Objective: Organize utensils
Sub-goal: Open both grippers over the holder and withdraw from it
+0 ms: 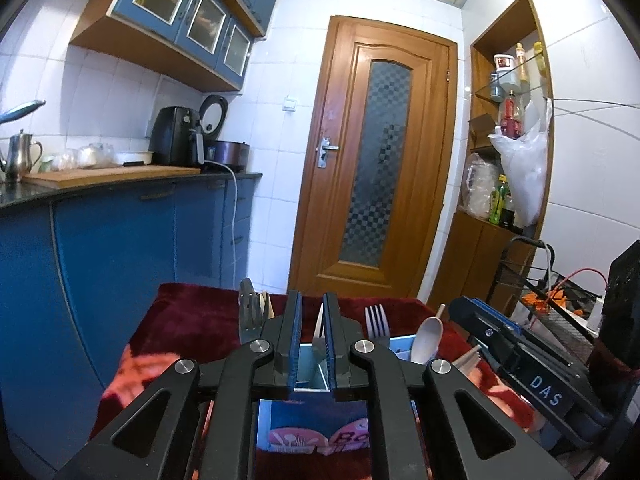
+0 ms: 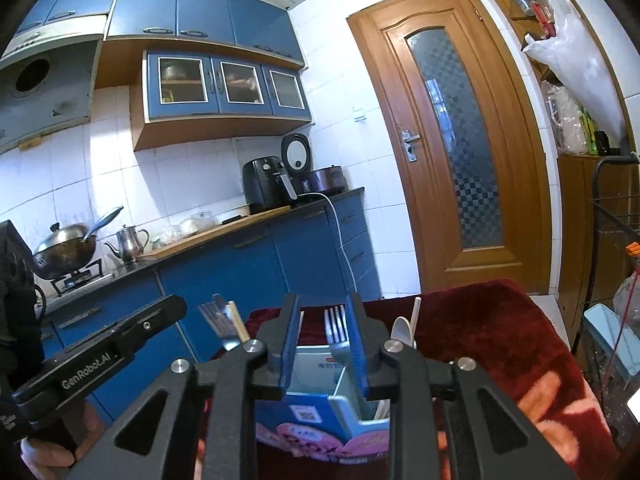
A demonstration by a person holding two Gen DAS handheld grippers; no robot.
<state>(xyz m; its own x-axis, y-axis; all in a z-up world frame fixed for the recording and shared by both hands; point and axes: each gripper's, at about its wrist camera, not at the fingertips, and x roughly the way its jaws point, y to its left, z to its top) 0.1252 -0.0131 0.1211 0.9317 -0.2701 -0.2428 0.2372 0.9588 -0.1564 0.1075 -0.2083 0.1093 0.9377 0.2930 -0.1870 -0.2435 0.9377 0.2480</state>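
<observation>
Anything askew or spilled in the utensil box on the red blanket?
Nothing stands out. The blue-and-white cardboard utensil box stands upright on the dark red blanket. The silver metal fork, white plastic spoon and pale wooden chopsticks stand upright in its compartments; nothing is spilled.

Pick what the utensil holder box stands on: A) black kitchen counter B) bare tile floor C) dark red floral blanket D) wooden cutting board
C: in the right wrist view the blue box, with the fork and white spoon upright in it, sits on the dark red floral blanket; the counter lies farther off.
</observation>
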